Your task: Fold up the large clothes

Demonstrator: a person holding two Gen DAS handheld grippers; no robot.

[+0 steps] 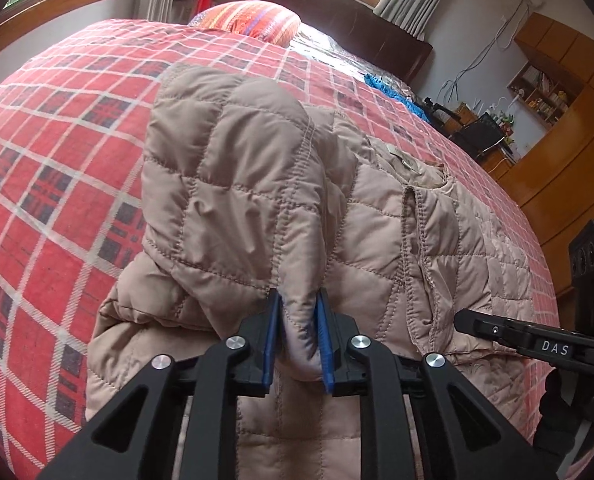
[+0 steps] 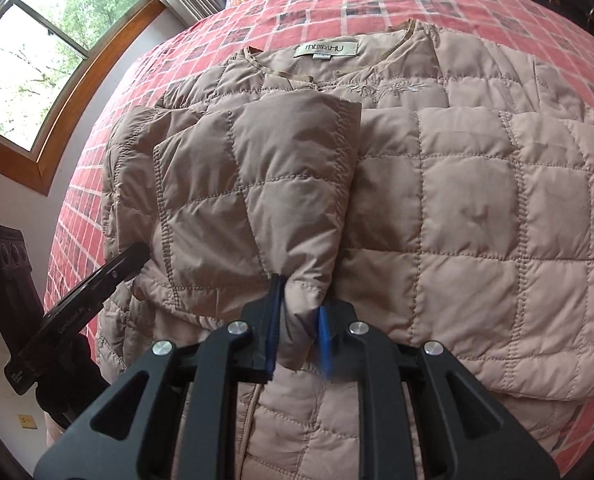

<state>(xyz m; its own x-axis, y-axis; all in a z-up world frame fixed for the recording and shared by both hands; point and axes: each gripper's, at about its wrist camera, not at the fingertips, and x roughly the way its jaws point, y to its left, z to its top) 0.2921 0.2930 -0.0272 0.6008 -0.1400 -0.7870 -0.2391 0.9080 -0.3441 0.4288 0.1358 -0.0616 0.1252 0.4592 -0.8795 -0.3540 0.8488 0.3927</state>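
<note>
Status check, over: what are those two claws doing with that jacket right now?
Left claw shut on jacket fabric. Right claw shut on another fold. Jacket partly folded on bed. Nothing in the way.

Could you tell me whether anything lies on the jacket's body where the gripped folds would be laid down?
Nothing visible does. Both the left tongs and right tongs are shut on folds of the quilted jacket, and only the jacket's own panels spread ahead on the plaid bedspread. The striped pillow sits well beyond it.
</note>
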